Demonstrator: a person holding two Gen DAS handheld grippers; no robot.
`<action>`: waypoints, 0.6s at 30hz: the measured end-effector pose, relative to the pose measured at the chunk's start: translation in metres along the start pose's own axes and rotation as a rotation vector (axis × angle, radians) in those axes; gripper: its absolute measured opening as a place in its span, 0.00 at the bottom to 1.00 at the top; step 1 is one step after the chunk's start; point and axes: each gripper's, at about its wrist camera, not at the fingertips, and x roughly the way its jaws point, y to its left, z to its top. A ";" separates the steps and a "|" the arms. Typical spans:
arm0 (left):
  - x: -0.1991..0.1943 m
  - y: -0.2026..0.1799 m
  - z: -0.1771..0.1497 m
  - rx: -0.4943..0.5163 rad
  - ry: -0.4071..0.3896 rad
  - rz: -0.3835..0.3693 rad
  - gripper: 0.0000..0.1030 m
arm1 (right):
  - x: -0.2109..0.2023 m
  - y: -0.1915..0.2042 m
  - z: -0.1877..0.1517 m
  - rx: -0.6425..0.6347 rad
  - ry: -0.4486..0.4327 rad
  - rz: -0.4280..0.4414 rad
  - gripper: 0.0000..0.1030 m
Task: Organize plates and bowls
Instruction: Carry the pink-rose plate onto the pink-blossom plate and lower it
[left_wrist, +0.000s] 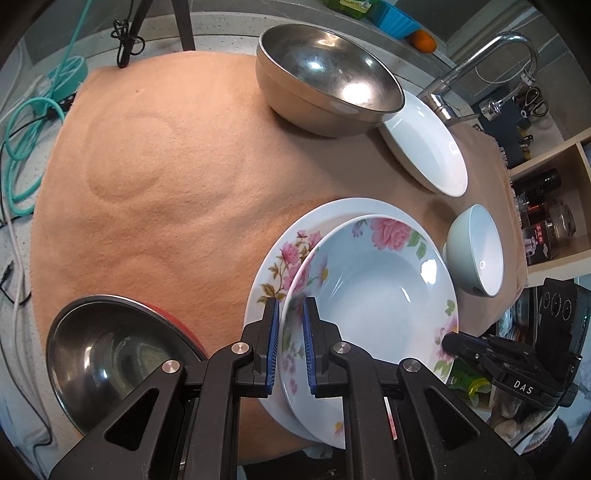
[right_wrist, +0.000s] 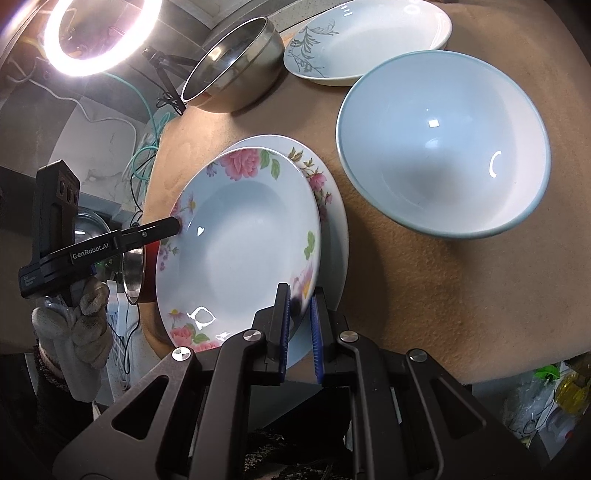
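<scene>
Both grippers are clamped on one deep floral plate: the left gripper at its 9 o'clock rim, the right gripper at its 5 o'clock rim in the right wrist view. Beneath it a wider flat floral plate is largely covered on the tan cloth. A steel bowl is seen at 12 o'clock, a pale blue bowl at 2 o'clock. Another steel bowl at 8 o'clock is partly hidden.
</scene>
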 end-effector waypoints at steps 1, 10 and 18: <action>0.001 0.000 0.000 0.000 0.002 0.003 0.11 | 0.000 0.000 0.000 -0.001 0.000 -0.001 0.10; 0.006 -0.007 0.000 0.035 0.026 0.046 0.12 | 0.001 0.004 -0.001 -0.019 -0.002 -0.019 0.10; 0.007 -0.009 0.001 0.049 0.029 0.068 0.12 | 0.001 0.007 0.000 -0.040 0.006 -0.037 0.10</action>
